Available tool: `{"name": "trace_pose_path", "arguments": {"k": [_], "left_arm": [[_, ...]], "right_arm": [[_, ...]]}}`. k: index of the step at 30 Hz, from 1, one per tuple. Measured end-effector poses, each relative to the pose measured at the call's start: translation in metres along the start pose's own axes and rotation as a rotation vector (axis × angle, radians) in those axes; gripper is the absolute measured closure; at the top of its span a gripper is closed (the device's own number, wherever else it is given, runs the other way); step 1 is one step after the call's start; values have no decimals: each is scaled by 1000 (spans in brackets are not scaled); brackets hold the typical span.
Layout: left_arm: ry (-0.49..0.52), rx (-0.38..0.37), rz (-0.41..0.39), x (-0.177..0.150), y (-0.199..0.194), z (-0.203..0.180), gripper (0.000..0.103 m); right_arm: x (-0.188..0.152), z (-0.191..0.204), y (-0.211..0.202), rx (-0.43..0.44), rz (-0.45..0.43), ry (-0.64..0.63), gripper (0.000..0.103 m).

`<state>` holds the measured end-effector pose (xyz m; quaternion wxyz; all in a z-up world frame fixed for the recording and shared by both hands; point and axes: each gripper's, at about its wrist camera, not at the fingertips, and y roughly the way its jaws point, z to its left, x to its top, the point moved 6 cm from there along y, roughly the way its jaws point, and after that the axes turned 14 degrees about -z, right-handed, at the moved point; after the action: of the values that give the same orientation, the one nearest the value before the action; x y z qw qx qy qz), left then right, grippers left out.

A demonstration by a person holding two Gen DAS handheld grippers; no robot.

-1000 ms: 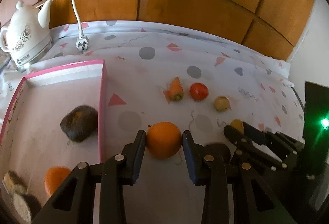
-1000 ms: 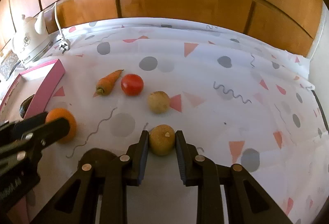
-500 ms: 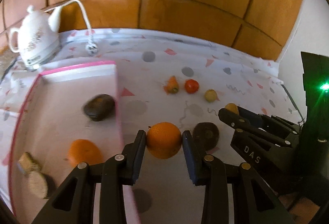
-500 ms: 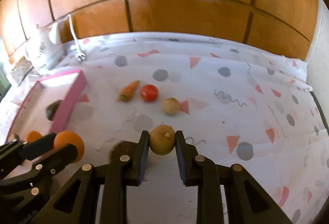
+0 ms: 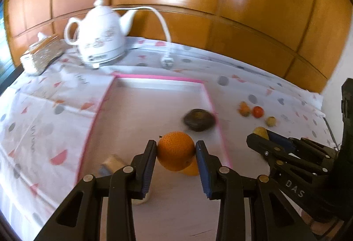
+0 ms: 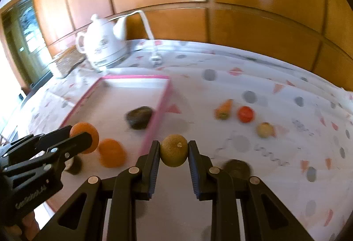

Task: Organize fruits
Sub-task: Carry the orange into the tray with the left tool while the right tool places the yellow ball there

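Note:
My left gripper [image 5: 176, 152] is shut on an orange [image 5: 175, 150] and holds it above the pink-rimmed tray [image 5: 154, 78]. In the right wrist view it shows at the left [image 6: 85, 138]. My right gripper [image 6: 173, 150] is shut on a yellow-green round fruit [image 6: 173, 150], held above the tray's right rim [image 6: 162, 104]. In the tray lie a dark avocado [image 6: 139, 116], a second orange [image 6: 111, 152] and small brown pieces [image 5: 111, 163]. On the cloth lie a carrot [image 6: 224, 109], a tomato [image 6: 245, 114], a small tan fruit [image 6: 264, 129] and a dark fruit [image 6: 237, 167].
A white kettle [image 5: 101, 38] with its cord and plug [image 5: 166, 61] stands behind the tray. A woven box [image 5: 40, 53] sits at the far left. Wooden panels back the table. The patterned cloth [image 6: 286, 152] covers the table.
Both grippers have swung left and risen with their fruit. The left now holds the orange over the tray; the right fruit is near the tray's right rim.

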<state>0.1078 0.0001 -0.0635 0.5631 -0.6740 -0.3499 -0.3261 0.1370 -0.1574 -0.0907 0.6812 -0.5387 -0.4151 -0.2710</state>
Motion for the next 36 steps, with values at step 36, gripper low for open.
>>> {"name": "trace_pose_path", "arguments": {"k": [36], "left_arm": [[-66,87,-37,-13,-22,45,45]], "right_arm": [[6,64,18,98,25,-11,75]]}}
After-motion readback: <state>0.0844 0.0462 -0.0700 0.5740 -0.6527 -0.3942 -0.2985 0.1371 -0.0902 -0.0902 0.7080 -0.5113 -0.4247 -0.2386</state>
